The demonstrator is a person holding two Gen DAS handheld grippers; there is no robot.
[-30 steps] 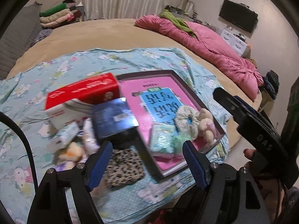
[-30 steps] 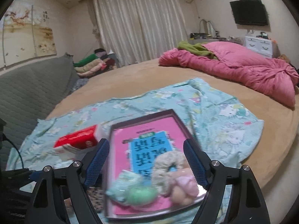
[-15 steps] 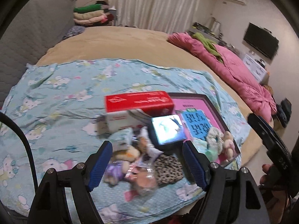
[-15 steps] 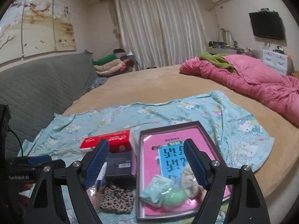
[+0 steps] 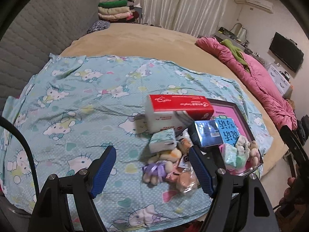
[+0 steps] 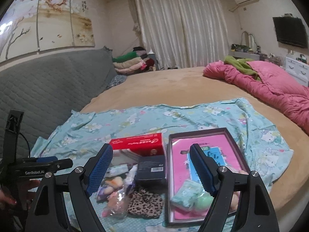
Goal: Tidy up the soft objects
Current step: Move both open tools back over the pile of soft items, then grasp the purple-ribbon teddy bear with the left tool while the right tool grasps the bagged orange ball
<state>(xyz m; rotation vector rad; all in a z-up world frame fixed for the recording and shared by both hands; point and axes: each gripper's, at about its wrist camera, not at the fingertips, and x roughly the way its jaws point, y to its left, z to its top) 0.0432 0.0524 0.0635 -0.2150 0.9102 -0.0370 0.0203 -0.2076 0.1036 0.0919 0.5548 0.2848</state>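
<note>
Your left gripper [image 5: 152, 164] and right gripper [image 6: 151, 167] both hover with jaws spread wide, holding nothing. Small plush toys [image 5: 164, 166] lie heaped on the blue sheet [image 5: 77, 106], beside the pink tray [image 6: 204, 135] and red tissue box [image 5: 177, 112].

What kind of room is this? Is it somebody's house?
Most likely a bedroom in a home. There is a big round bed with a pink quilt bunched on it, long white curtains over the window, and a TV on the wall.
</note>
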